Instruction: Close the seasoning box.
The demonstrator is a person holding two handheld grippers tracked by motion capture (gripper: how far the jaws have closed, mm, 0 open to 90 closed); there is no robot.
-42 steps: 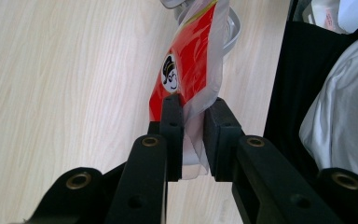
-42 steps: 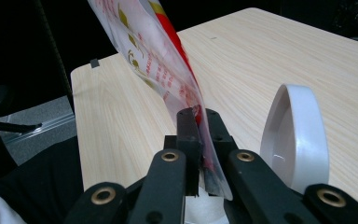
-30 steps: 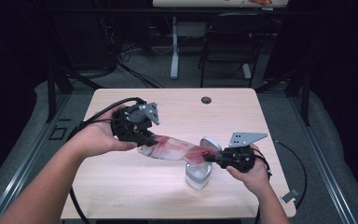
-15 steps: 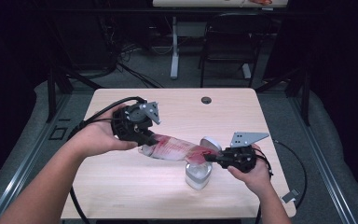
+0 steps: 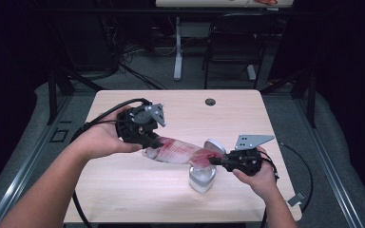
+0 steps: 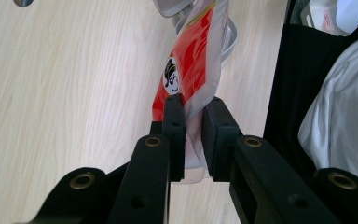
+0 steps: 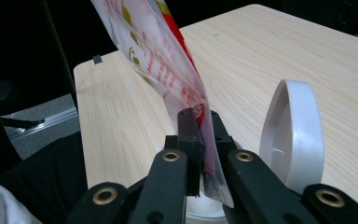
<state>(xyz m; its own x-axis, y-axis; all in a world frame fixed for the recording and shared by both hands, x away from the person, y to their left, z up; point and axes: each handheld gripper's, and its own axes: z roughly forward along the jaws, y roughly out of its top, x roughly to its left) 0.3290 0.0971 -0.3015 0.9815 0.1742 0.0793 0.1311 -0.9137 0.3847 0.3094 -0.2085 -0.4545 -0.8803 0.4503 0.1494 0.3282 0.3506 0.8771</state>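
Note:
A red and clear plastic pouch (image 5: 180,153) hangs stretched between my two grippers above the wooden table (image 5: 123,194). My left gripper (image 5: 153,141) is shut on the pouch's left end; in the left gripper view its jaws (image 6: 193,106) pinch the clear edge of the pouch (image 6: 191,70). My right gripper (image 5: 215,160) is shut on the other end, which the right gripper view (image 7: 199,117) shows clamped between the pads, with the pouch (image 7: 154,51) rising up and away. A white container (image 5: 202,179) stands directly under that end, its hinged lid (image 7: 292,135) upright beside it.
A small dark round grommet (image 5: 210,101) sits near the table's far edge. Cables (image 5: 100,121) trail from the left gripper across the table's left side. A chair (image 5: 228,47) and a table leg stand on the floor beyond the table.

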